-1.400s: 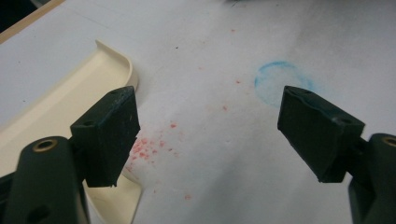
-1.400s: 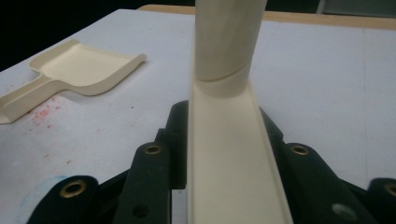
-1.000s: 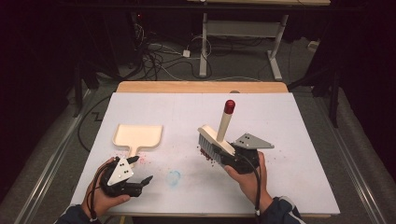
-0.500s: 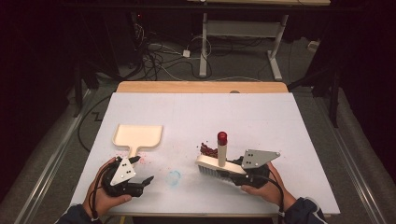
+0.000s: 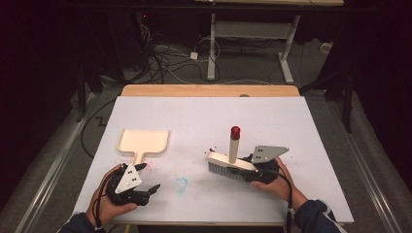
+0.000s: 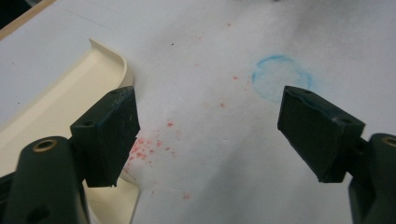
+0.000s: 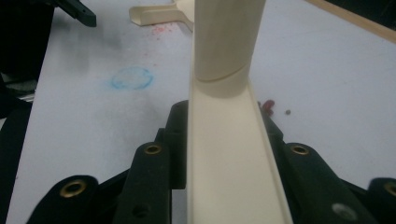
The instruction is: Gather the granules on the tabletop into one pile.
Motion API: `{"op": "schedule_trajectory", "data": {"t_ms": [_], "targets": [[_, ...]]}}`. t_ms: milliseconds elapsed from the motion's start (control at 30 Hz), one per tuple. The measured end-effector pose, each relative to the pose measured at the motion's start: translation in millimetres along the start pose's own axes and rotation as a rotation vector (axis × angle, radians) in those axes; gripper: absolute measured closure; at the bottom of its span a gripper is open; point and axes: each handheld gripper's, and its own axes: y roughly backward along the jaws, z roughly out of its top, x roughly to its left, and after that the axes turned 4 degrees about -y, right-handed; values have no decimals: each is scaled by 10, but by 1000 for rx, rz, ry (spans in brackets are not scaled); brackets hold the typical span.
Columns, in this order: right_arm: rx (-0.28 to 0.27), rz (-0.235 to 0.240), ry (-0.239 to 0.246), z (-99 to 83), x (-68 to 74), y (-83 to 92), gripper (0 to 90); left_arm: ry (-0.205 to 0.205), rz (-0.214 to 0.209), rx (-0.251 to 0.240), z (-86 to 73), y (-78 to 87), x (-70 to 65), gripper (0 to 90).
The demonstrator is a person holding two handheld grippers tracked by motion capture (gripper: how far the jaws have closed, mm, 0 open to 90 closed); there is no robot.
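A cream brush point(image 5: 231, 162) with a red-tipped upright handle point(image 5: 234, 141) sits low over the white table, bristles down. My right gripper point(image 5: 248, 171) is shut on its head from the right. In the right gripper view the jaws clamp both sides of the cream brush back point(image 7: 229, 158). A cream dustpan point(image 5: 144, 141) lies flat at the left, its handle pointing toward my left gripper point(image 5: 149, 176). That gripper stands open just short of the handle with nothing between its jaws. Red crumbs point(image 6: 148, 145) lie beside the dustpan point(image 6: 56, 107).
A faint blue ring point(image 5: 180, 184) is drawn on the table point(image 5: 291, 126) between the two grippers. Small dark and red specks point(image 5: 212, 150) are scattered left of the brush. A wooden strip point(image 5: 209, 90) edges the far side; cables and desk legs lie on the floor beyond.
The right gripper has carried the brush toward the near edge and down. The brush head has gone from tilted to level, handle upright. The left gripper has stayed put.
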Motion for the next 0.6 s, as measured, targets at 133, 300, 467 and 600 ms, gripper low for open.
{"op": "schedule_trajectory", "data": {"t_ms": [133,300,467,600], "targets": [[-27,-15,5,99,-65,31,675,2,1,-2,-1,2,4,197],[-26,-91,18,315,-289,-82,675,25,-7,2,4,-18,23,197],[-3,-162,29,423,-566,-381,675,13,-16,18,1,-50,13,198],[44,-209,81,396,-697,-640,676,13,-21,18,-4,-54,14,198]]}}
